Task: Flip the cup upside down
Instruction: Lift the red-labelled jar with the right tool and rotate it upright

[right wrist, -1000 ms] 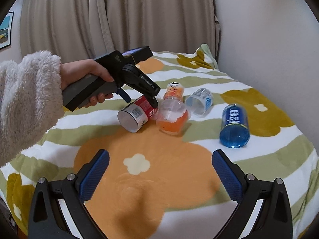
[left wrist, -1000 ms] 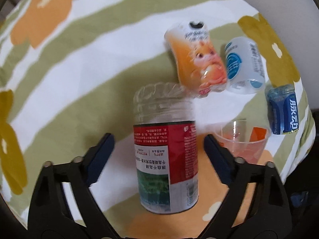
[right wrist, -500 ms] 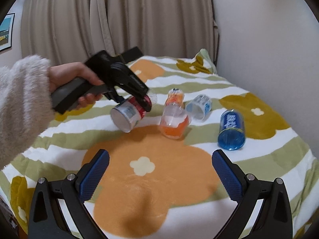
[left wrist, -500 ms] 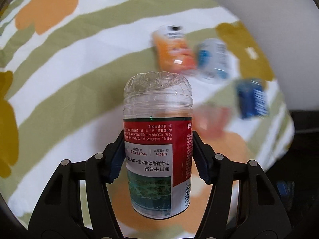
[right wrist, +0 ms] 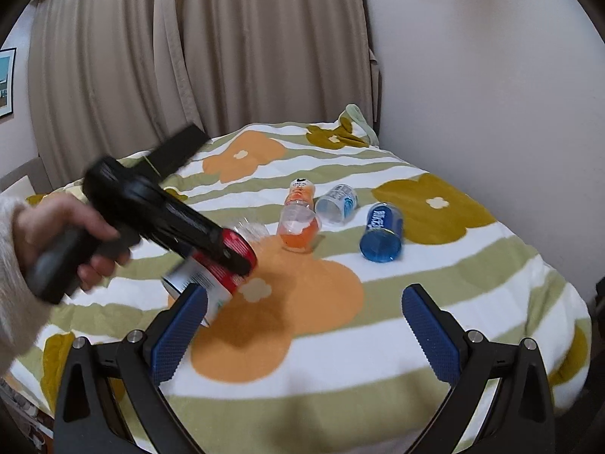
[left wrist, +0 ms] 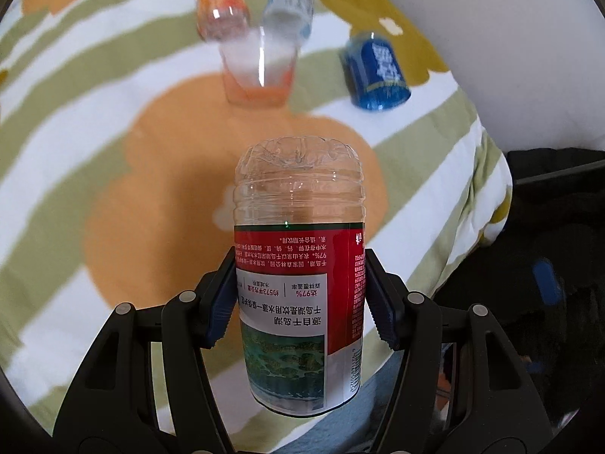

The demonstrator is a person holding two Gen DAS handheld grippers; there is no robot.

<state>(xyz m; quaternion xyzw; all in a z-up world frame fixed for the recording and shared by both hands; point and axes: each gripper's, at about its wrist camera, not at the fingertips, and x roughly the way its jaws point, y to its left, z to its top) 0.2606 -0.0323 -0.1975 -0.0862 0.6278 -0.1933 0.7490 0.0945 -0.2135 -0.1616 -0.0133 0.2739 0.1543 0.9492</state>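
My left gripper (left wrist: 298,299) is shut on the red-labelled clear cup (left wrist: 298,265), a cut bottle with a red, white and green label. Its closed bumpy end points away from me and its open end faces me. I hold it in the air above the bed. In the right wrist view the left gripper (right wrist: 223,261) holds the cup (right wrist: 223,265) tilted over the orange flower of the blanket (right wrist: 302,302). My right gripper (right wrist: 298,325) is open and empty, low near the bed's front edge.
Several other cups sit on the flowered blanket (left wrist: 75,121): a clear orange-tinted cup (left wrist: 257,72), an orange cartoon cup (left wrist: 221,7) lying down, a pale blue-printed cup (left wrist: 289,11) and a blue cup (left wrist: 378,72) on their sides. A white wall and curtains stand behind the bed.
My left gripper closed on the red-labelled cup, lifted it off the blanket and carried it toward the front of the bed. My right gripper stayed open and nearly still.
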